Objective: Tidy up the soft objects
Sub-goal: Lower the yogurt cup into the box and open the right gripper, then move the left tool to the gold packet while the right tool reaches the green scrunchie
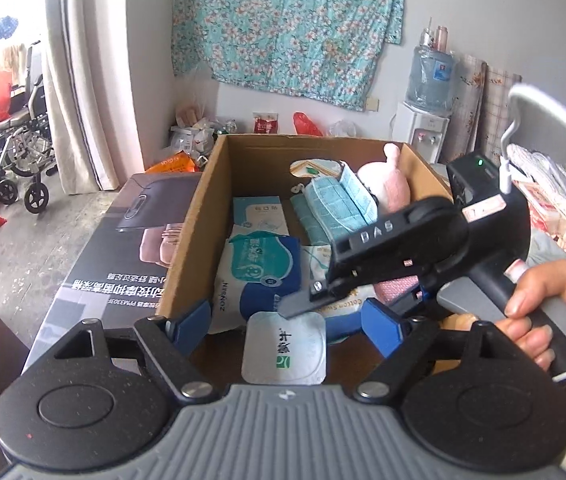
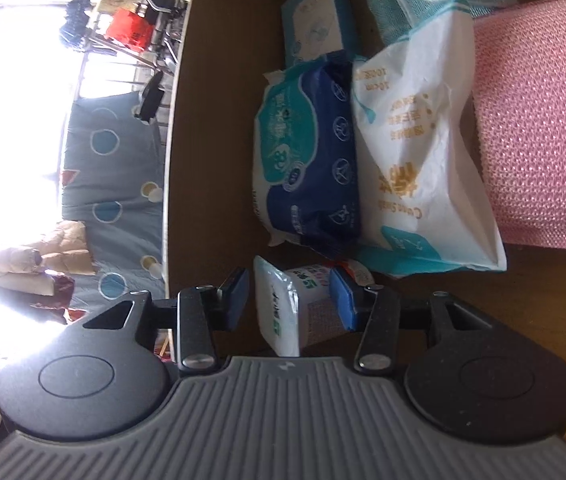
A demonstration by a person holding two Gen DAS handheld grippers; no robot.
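Observation:
An open cardboard box (image 1: 199, 216) holds soft goods: a blue wipes pack (image 1: 259, 268) (image 2: 311, 152), a white cotton-swab bag (image 2: 415, 152), a pink mesh cloth (image 2: 539, 120), a folded teal cloth (image 1: 335, 208), a pink plush toy (image 1: 389, 184) and a mask pack (image 1: 259, 212). A small white foil-topped packet (image 1: 285, 348) (image 2: 283, 308) sits at the box's near end. My right gripper (image 2: 291, 298) (image 1: 303, 304) straddles it; one pad touches it and the other stands slightly off. My left gripper (image 1: 285, 320) hangs wide open above the same packet, holding nothing.
The box rests on a large printed carton (image 1: 123, 248). A person's hand (image 1: 543, 304) grips the right tool's handle. A water dispenser (image 1: 423, 132) and bags line the far wall. A wheelchair (image 1: 15, 148) stands at the left by the curtain.

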